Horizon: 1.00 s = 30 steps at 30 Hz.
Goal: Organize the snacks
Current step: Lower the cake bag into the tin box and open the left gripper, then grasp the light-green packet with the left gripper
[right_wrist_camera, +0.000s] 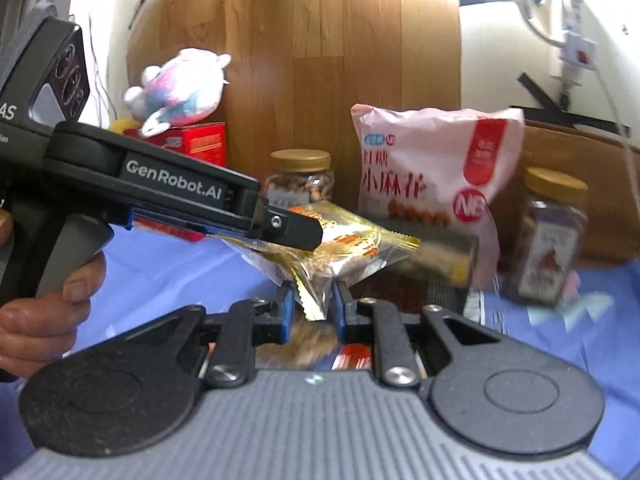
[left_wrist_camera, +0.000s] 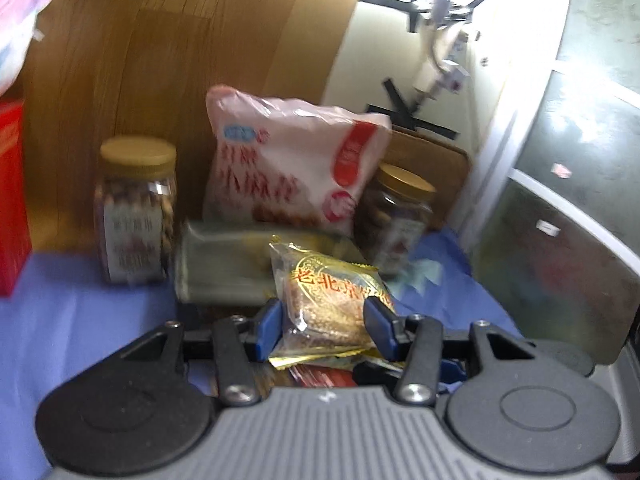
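A gold-wrapped snack packet (left_wrist_camera: 332, 300) with red lettering is clamped between the blue pads of my left gripper (left_wrist_camera: 326, 328). In the right wrist view the same packet (right_wrist_camera: 360, 244) hangs above the blue cloth. The left gripper (right_wrist_camera: 316, 236) comes in from the left and grips its upper side. My right gripper (right_wrist_camera: 313, 312) is shut on the packet's serrated gold edge from below. A pink snack bag (left_wrist_camera: 296, 168) (right_wrist_camera: 432, 176) stands behind, leaning on the wooden board. A gold-lidded jar stands on each side of it (left_wrist_camera: 136, 208) (left_wrist_camera: 396, 220).
A greenish clear box (left_wrist_camera: 224, 264) lies in front of the pink bag. A red box (right_wrist_camera: 200, 142) with a plush toy (right_wrist_camera: 180, 88) on top sits at the back left. Red packets (left_wrist_camera: 324, 378) lie under the grippers. A hand (right_wrist_camera: 40, 312) holds the left gripper's handle.
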Available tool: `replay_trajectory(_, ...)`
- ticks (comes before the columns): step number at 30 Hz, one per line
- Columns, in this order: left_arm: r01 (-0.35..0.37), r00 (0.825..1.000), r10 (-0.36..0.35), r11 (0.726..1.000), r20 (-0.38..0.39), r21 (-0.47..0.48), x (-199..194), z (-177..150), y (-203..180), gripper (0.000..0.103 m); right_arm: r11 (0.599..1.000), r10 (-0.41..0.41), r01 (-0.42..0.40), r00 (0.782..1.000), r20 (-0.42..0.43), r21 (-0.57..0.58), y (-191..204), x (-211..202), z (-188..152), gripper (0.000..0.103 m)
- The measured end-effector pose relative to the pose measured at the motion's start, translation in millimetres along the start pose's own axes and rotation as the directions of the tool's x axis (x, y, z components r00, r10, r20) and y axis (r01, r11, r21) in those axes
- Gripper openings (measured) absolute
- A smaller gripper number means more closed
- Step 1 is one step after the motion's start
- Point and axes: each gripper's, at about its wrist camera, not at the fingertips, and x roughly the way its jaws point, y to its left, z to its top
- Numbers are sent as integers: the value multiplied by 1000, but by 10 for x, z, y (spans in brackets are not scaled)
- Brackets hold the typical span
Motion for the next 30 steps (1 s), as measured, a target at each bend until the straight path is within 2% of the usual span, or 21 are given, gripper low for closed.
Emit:
replay_trajectory(5, -81, 994, 81, 997, -71, 4, 603, 287, 205, 46, 998, 43, -36, 991, -124, 60, -345, 658, 208, 23)
replay_trajectory(7, -102, 991, 101, 995, -90, -12, 792, 331, 289, 46, 998, 35, -27, 988, -151, 54, -408, 827, 218, 25)
replay_trajectory(9, -139, 986, 136, 990, -97, -18, 909, 325, 349, 46, 999, 18, -11, 991, -136, 50, -437, 849, 222, 41)
replay_trajectory(14, -128, 988, 126, 992, -88, -11, 838, 251, 362, 46, 997, 0, 6, 997, -76, 74, -549, 546, 198, 40)
replay_trajectory(18, -62, 996, 62, 998, -62, -1, 443, 96, 221, 46, 979, -15, 20, 1000, -25, 201, -799, 5, 22, 40)
replay_trajectory(21, 1, 995, -1, 1000, -103, 3, 257, -78, 60, 46, 958, -33, 42, 999, -36, 284, -909, -340, -263, 40)
replay_trajectory(26, 143, 969, -151, 988, -196, -55, 245, -394, -250, 46, 913, -29, 55, 997, -69, 404, -876, -693, -795, 40)
replay_trajectory(30, 151, 957, -161, 987, -243, -58, 370, -570, -442, 46, 927, -3, 27, 998, -64, 374, -698, -773, -966, 41)
